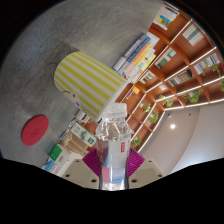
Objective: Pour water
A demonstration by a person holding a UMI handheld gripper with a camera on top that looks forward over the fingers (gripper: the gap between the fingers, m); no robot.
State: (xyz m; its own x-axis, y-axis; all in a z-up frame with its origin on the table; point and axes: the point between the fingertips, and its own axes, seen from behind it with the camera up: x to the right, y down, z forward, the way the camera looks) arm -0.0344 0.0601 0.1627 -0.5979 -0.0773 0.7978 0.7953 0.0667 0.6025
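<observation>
A clear plastic water bottle with a red label stands between my two fingers, and my gripper is shut on it with the magenta pads pressed against both its sides. The whole view is rolled steeply sideways, so the bottle is held tilted. Its capless neck points toward a yellow-and-white striped cup just beyond it on the pale table. The bottle's mouth sits close to the cup's lower edge. I cannot see any water stream.
A round red lid or coaster lies on the table beside the cup. Small cartons and boxes crowd near the bottle. Wooden shelves with lit rows of goods and a flat box stand behind.
</observation>
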